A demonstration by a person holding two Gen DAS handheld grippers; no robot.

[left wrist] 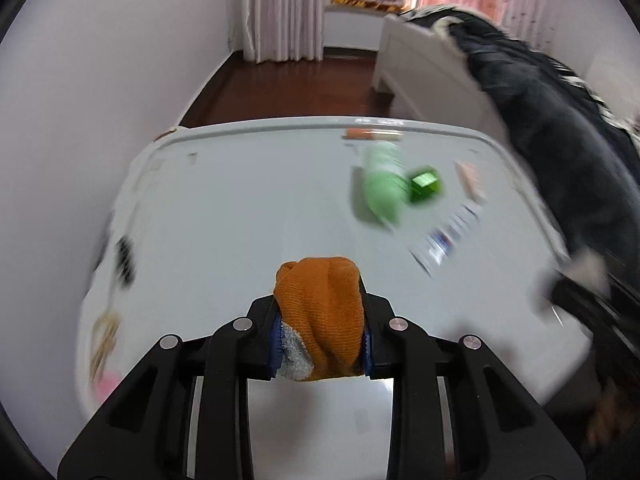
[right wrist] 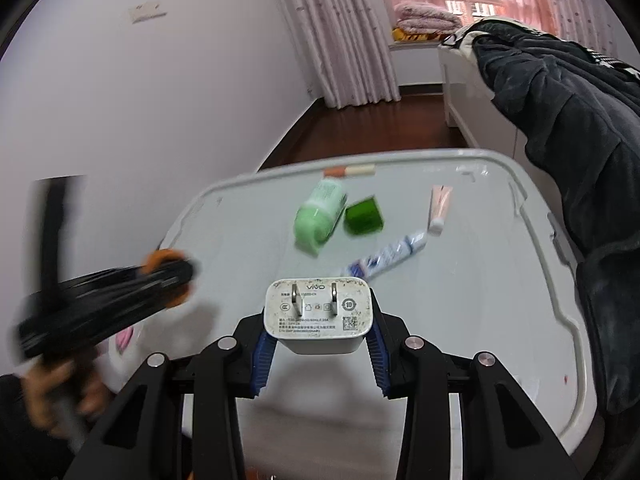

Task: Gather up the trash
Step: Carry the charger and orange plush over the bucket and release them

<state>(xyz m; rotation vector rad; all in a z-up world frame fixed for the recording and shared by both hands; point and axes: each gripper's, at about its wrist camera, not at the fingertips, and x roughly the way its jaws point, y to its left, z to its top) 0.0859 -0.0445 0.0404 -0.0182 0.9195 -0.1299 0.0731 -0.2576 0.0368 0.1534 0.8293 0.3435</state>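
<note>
My left gripper [left wrist: 320, 332] is shut on an orange sock [left wrist: 320, 312] with a grey-white toe, held above the white table [left wrist: 224, 216]. In the right wrist view the left gripper [right wrist: 176, 276] shows blurred at the left with the orange sock [right wrist: 164, 258] in it. My right gripper [right wrist: 320, 344] is shut on a white vivo phone charger [right wrist: 318, 314], prongs facing the camera, above the table [right wrist: 480, 288]. Farther back lie a light green bottle [right wrist: 320, 218], a green cube [right wrist: 364, 216], a blue-white toothpaste tube [right wrist: 386, 256] and a pink tube [right wrist: 440, 208].
An orange-white stick [right wrist: 350, 171] lies at the table's far edge. A dark jacket [right wrist: 568, 128] hangs over a white bed frame to the right. A pink-white item [right wrist: 124, 340] sits at the table's left edge. Curtains and dark wood floor lie beyond.
</note>
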